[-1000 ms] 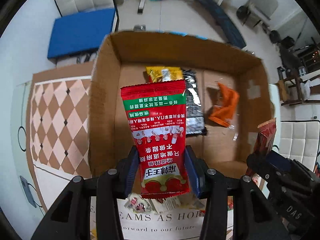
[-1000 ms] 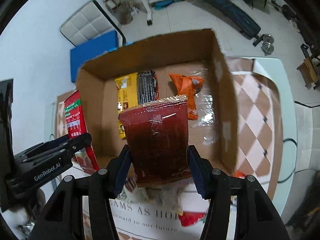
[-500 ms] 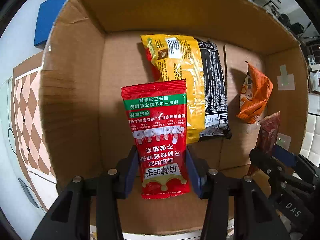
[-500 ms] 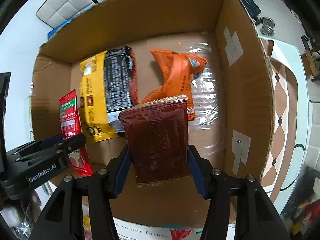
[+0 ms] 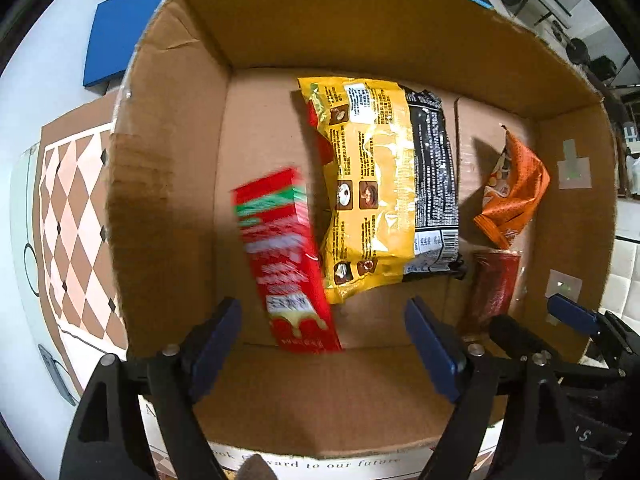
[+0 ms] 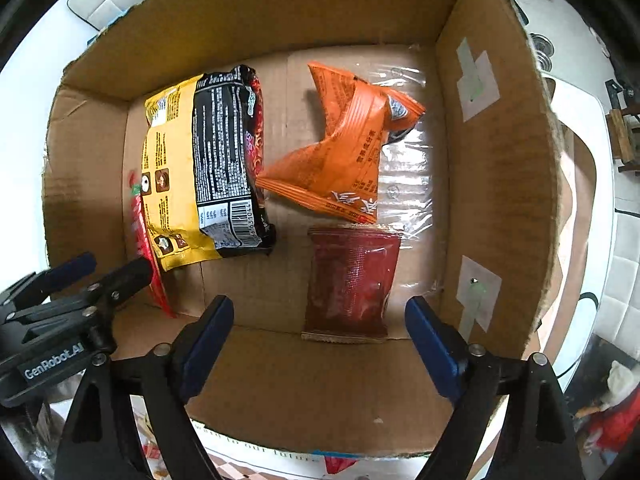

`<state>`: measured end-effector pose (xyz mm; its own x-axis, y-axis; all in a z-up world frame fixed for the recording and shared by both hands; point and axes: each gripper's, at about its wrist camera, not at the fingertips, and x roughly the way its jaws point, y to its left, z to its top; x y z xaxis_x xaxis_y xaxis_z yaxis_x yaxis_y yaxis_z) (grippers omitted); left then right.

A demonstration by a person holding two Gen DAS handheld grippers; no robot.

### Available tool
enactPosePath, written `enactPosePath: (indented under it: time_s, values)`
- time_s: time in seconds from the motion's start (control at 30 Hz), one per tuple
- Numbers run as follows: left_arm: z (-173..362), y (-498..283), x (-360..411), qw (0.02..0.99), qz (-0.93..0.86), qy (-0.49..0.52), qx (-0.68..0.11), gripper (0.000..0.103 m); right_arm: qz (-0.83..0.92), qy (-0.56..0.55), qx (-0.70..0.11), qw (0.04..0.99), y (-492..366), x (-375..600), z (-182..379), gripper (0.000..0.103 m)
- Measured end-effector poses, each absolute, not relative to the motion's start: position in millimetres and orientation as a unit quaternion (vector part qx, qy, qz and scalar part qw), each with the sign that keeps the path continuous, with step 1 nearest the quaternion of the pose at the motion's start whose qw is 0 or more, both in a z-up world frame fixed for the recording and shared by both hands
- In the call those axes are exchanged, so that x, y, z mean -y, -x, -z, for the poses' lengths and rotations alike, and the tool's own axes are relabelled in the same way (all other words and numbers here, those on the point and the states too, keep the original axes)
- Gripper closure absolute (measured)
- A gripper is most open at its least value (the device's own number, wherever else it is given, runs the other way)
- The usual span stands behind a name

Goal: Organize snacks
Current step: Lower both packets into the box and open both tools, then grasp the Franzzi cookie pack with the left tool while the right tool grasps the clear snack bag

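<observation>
Right wrist view: both grippers' fingers spread, yellow packet [image 6: 180, 184] between two red packets.

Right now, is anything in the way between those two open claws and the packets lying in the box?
Nothing visible is. The left gripper is open above the blurred red packet, and the right gripper is open above the dark red packet. Both packets are inside the cardboard box, with only open air between claws and packets.
</observation>
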<state>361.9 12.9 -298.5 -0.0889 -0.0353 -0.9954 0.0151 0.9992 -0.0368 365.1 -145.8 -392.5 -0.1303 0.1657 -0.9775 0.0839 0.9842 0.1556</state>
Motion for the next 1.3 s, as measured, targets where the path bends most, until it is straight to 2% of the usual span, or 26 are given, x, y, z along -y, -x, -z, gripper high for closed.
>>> enactPosePath:
  time_s: [0.23, 0.53, 0.83, 1.0, 1.3]
  values:
    - [274.0, -345.9, -10.4, 0.698, 0.027, 0.012, -0.716, 0.019, -0.027, -0.070, -0.727, 0.683, -351.6, 149.6, 360.2, 0.012]
    - [214.2, -307.5, -20.2, 0.762, 0.037, -0.004, -0.646, 0.019, -0.001, -0.044, -0.669, 0.742, -316.9, 139.8, 302.5, 0.011]
    - [178.8, -259.7, -38.9, 0.795, 0.043, 0.008, -0.605, 0.019, 0.000, -0.092, -0.657, 0.749, -252.2, 127.7, 280.4, 0.011]
    - [198.2, -230.4, -51.7, 0.787, 0.027, 0.020, -0.616, 0.019, 0.005, -0.123, -0.667, 0.734, -224.5, 121.7, 299.1, 0.011]
    - [277.4, -215.4, -63.1, 0.737, 0.012, 0.021, -0.675, 0.020, 0.027, -0.168, -0.713, 0.680, -208.4, 118.8, 388.3, 0.011]
